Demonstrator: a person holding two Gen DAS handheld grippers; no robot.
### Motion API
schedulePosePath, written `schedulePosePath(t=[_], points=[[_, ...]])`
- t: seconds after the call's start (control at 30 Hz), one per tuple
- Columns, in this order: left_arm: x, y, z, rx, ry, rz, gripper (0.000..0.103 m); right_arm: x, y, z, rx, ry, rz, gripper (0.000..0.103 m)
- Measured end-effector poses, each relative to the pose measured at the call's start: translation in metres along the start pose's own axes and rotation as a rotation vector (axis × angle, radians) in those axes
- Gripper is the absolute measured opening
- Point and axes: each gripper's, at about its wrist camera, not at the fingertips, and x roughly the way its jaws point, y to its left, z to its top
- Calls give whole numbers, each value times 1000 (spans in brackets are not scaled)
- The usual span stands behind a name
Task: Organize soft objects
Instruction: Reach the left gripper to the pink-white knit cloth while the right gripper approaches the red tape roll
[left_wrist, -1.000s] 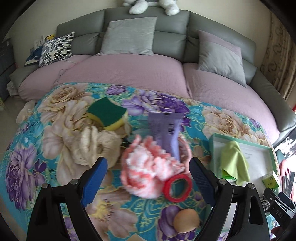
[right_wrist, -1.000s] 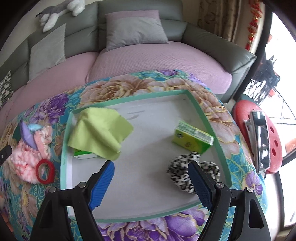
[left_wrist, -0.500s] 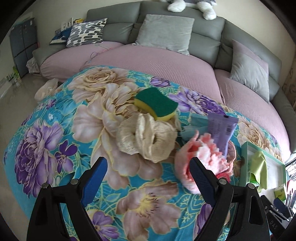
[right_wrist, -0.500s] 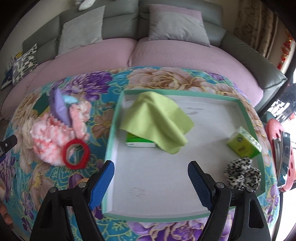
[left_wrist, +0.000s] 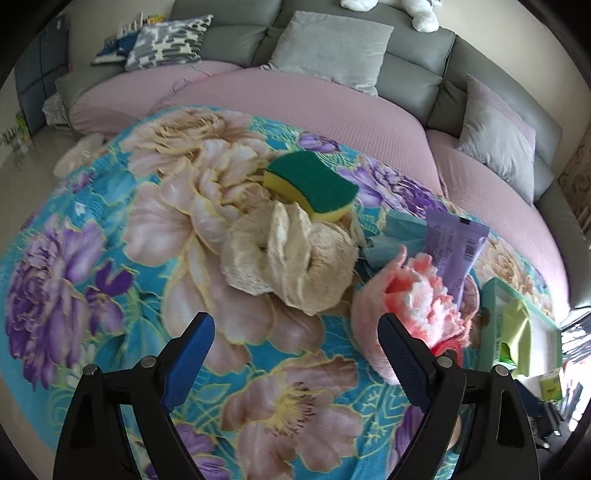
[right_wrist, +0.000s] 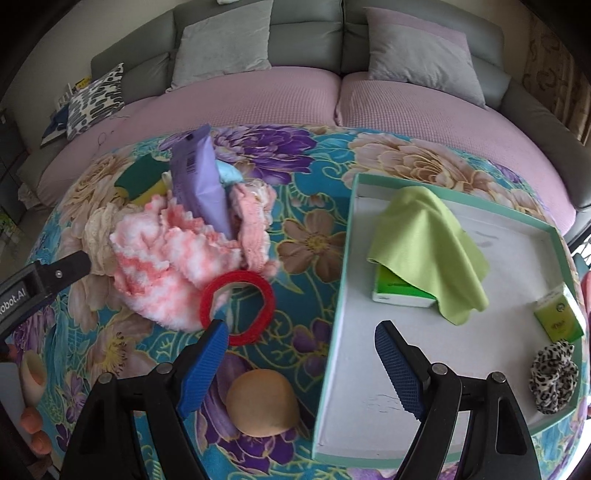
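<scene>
Your left gripper (left_wrist: 295, 347) hangs over the flowery table (left_wrist: 122, 229) with its fingers (left_wrist: 192, 354) spread wide and nothing between them. Just past it lies a cream lace scrunchie (left_wrist: 291, 258), touching a green and yellow sponge (left_wrist: 314, 188) behind it. Next to the scrunchie on the right is a fluffy pink and white cloth (left_wrist: 421, 299) with a purple tube (left_wrist: 454, 251) leaning on it.

Your right gripper (right_wrist: 299, 354) is also spread wide and holds nothing. Its left finger (right_wrist: 203, 369) is right by a red ring (right_wrist: 238, 306) that rests against the pink cloth. A tan ball (right_wrist: 262, 402) sits close below. On the right is a tray (right_wrist: 332, 343). In it lie a green cloth (right_wrist: 428, 247) draped over a small box (right_wrist: 399, 291), another little green box (right_wrist: 557, 317), and a spotted scrunchie (right_wrist: 554, 376).
</scene>
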Motion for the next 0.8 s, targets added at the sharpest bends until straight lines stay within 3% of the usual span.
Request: schedulePosePath(t=[0.13, 0.4, 0.73, 0.8], points=[[5, 0, 0, -21, 6, -39, 90, 7, 7, 2, -12, -6, 34, 84], [20, 1, -3, -66, 71, -41, 90, 16, 20, 4, -37, -24, 72, 84], [17, 3, 0, -83, 26, -54, 91, 11, 23, 7, -44, -59, 123, 84], [15, 4, 1, -100, 12, -66, 98, 14, 24, 7, -44, -56, 132, 84]])
